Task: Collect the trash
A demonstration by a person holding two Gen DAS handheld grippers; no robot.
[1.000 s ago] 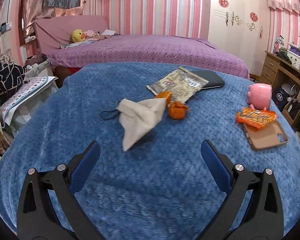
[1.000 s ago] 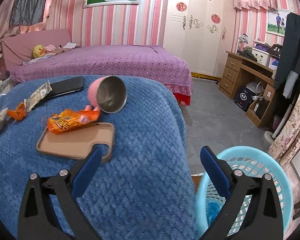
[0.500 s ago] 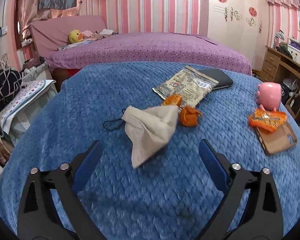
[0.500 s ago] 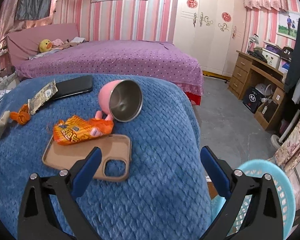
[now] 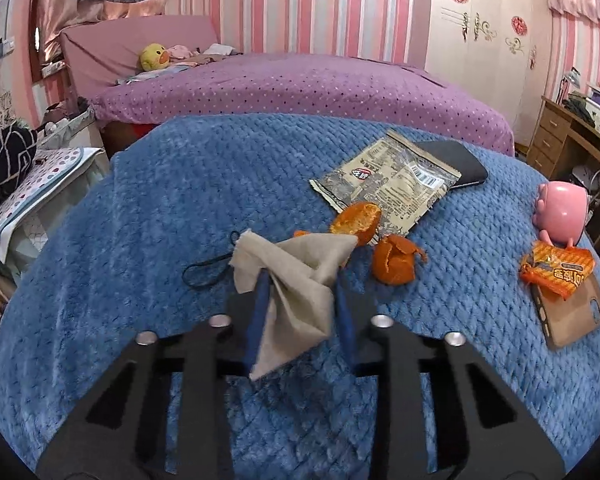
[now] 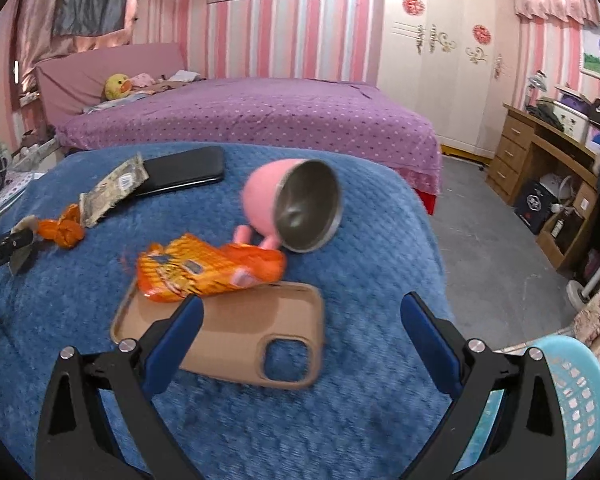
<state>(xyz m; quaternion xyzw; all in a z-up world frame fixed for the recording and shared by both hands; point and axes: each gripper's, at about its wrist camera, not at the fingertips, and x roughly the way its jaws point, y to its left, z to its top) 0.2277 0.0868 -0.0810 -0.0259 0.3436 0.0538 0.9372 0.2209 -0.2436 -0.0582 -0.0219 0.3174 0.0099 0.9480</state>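
Observation:
A crumpled beige tissue (image 5: 292, 256) lies on the blue blanket (image 5: 160, 208), and my left gripper (image 5: 300, 280) is shut on it, one blue pad on each side. Orange peels (image 5: 394, 264) sit just right of it, beside a silver snack wrapper (image 5: 388, 184). My right gripper (image 6: 302, 308) is open above a tan phone case (image 6: 236, 332), with nothing between its fingers. An orange snack wrapper (image 6: 208, 272) rests on the case's far edge. The left gripper's tip with the tissue (image 6: 20, 260) shows at the left edge of the right wrist view.
A pink cup (image 6: 292, 204) lies on its side behind the orange wrapper. A black phone (image 5: 456, 160) is partly under the silver wrapper, and a black hair tie (image 5: 204, 272) lies left of the tissue. A light blue basket (image 6: 576, 400) stands on the floor at the lower right.
My left gripper moved forward to the tissue and shut on it. My right gripper swung left, from the basket to over the phone case, staying open.

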